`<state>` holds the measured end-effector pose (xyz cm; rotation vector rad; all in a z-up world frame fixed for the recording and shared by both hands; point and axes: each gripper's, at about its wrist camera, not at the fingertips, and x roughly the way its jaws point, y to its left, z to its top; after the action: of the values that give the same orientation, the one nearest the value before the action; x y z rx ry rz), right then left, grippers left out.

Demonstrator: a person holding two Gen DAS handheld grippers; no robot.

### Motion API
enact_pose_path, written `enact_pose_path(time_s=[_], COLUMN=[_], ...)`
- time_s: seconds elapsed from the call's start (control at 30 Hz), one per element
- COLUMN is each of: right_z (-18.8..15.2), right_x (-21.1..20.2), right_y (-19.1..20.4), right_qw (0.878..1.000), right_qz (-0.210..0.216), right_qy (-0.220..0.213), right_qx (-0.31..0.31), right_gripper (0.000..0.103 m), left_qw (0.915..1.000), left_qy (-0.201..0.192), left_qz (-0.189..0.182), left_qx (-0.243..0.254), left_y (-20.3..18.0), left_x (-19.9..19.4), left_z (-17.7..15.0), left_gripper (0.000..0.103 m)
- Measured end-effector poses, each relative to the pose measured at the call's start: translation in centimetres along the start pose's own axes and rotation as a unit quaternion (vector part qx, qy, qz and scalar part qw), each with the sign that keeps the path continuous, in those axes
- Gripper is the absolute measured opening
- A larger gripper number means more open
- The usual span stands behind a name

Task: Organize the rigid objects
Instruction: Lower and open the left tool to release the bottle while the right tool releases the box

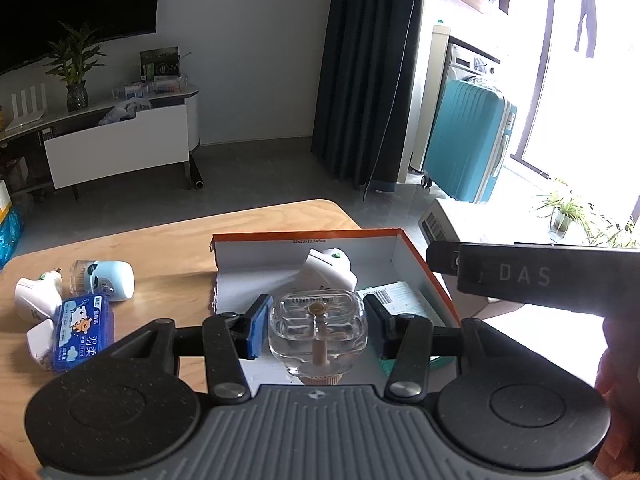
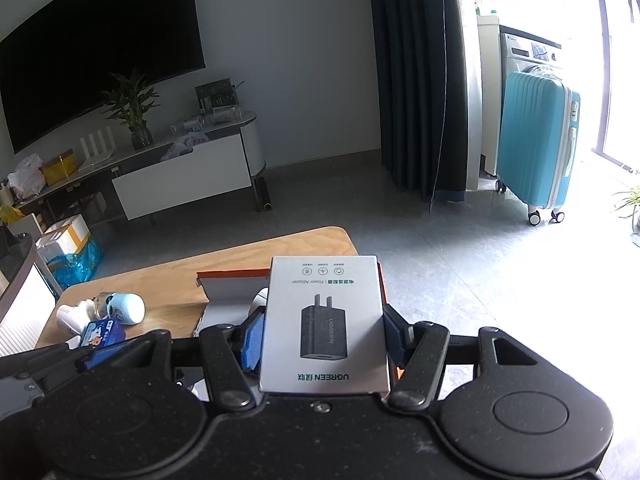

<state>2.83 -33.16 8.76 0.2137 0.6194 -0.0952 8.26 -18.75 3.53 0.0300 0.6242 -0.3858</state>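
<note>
The orange-rimmed box (image 1: 424,268) stood at the desk's (image 1: 180,248) far right corner and already held a white plug-in unit (image 1: 330,268) at its far wall and a labelled packet (image 1: 390,296) on its floor; the left gripper (image 1: 316,326) hung over the box, jaws clamped on a clear glass bottle (image 1: 318,328); the right gripper (image 2: 324,340) had its jaws clamped on a grey adapter carton (image 2: 324,320) above the same box, neither item released. Toward the desk's left edge a second white unit (image 1: 36,296), a pale-blue capped bottle (image 1: 108,278) and a blue pack (image 1: 82,332) remained unsorted; judged roughly half done.
</note>
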Motion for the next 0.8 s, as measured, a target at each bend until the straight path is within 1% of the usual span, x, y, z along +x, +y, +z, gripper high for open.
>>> enact_pose_path(time_s=[0.6, 0.67, 0.7, 0.8], right_z=[1.1, 1.2, 1.3, 1.3], right_x=[3.9, 4.8, 5.2, 5.5], right_y=[0.1, 0.0, -0.1, -0.6], right_qw=[1.0, 1.0, 1.0, 1.0], right_qz=[-0.004, -0.003, -0.001, 0.001], right_qy=[0.023, 0.023, 0.021, 0.013], right_qx=[-0.009, -0.012, -0.011, 0.0], right_gripper=[0.072, 0.073, 0.078, 0.078], left_qw=[0.9999, 0.9998, 0.9998, 0.9998], left_qy=[0.014, 0.017, 0.018, 0.02], left_qz=[-0.007, -0.007, -0.007, -0.008], left_qx=[-0.001, -0.001, -0.001, 0.0], left_y=[0.1, 0.1, 0.1, 0.0], left_x=[1.7, 1.9, 2.0, 2.1], left_z=[0.2, 0.1, 0.1, 0.0], left_gripper=[0.049, 0.049, 0.049, 0.049])
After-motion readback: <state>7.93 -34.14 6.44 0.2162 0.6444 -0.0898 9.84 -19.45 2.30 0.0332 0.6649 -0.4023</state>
